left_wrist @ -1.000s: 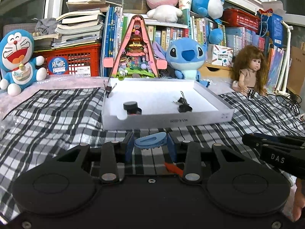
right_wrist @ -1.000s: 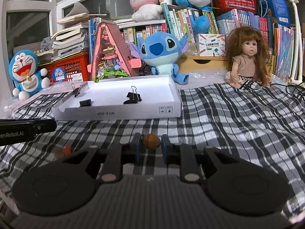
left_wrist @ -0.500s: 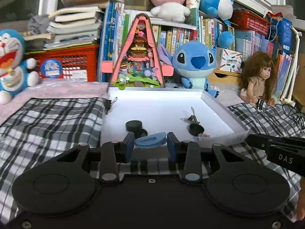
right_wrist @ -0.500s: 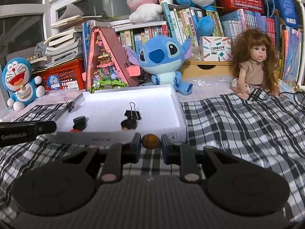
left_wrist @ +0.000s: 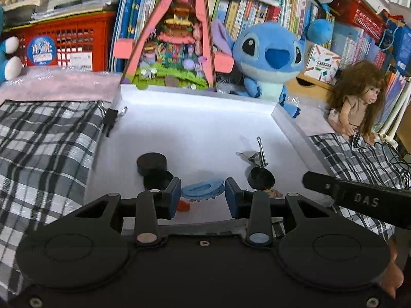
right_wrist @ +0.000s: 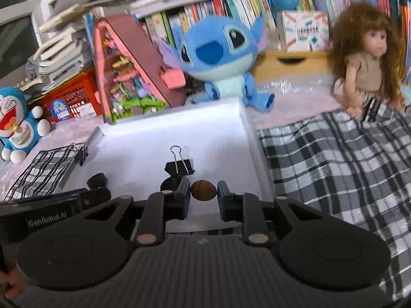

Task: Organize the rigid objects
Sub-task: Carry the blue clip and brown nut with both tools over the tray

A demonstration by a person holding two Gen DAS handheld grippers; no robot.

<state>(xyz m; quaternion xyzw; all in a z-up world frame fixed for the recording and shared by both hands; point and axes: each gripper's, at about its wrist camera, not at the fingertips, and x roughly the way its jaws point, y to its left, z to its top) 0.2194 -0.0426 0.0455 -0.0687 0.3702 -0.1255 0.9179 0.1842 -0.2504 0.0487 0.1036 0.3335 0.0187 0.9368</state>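
- The checked cloth [left_wrist: 46,138] carries your white tray [left_wrist: 195,97], with toys and books crowding its far rim
- Your left gripper [left_wrist: 201,195] pinches a blue clip [left_wrist: 201,191]; your right gripper [right_wrist: 204,191] pinches a brown nut [right_wrist: 203,190]
- Both have moved from the cloth to over the tray's near edge, and its middle lies open

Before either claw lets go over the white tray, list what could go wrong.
1. The brown ball in the right claw is round; dropped, it may roll across the white tray or bounce out.
2. The blue clip in the left claw hangs over the black disc and could land on it.
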